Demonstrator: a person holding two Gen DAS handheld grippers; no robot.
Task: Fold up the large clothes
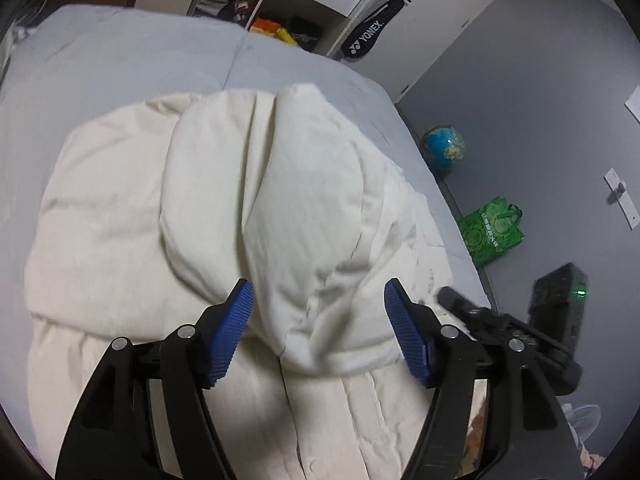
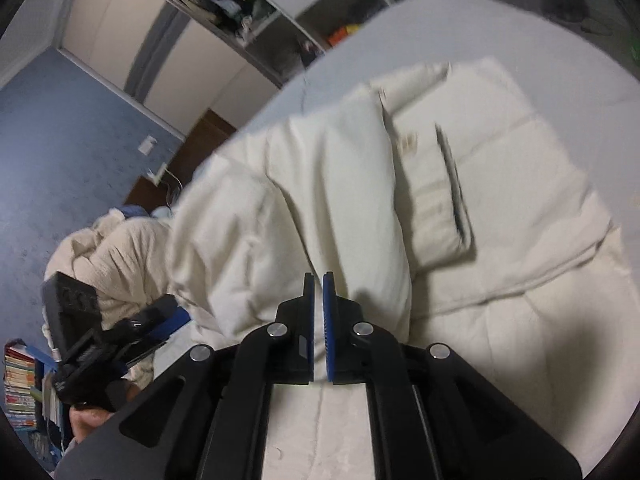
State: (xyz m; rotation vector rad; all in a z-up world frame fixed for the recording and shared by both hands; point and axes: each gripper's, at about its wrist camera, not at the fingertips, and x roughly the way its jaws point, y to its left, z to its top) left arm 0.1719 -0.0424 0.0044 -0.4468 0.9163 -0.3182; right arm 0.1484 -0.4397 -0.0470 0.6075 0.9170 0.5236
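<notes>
A large cream padded coat (image 1: pixel 248 208) lies spread on the grey bed (image 1: pixel 120 64), with one part folded over the middle as a puffy hump. My left gripper (image 1: pixel 318 300) is open, its blue pads (image 1: pixel 236 328) on either side of the hump's near end, nothing held. In the right wrist view the same coat (image 2: pixel 500 208) shows a pocket flap (image 2: pixel 452 188) and a raised sleeve fold (image 2: pixel 312 200). My right gripper (image 2: pixel 318 280) is shut, its tips at the fold's near edge; whether cloth is pinched between them is not visible.
The bed's right edge drops to a grey floor with a globe (image 1: pixel 444 148), a green bag (image 1: pixel 492 232) and a black box (image 1: pixel 560 304). Wardrobe shelves (image 1: pixel 288 8) stand beyond the bed. A cream blanket (image 2: pixel 116 256) and stacked books (image 2: pixel 20 384) lie to the left.
</notes>
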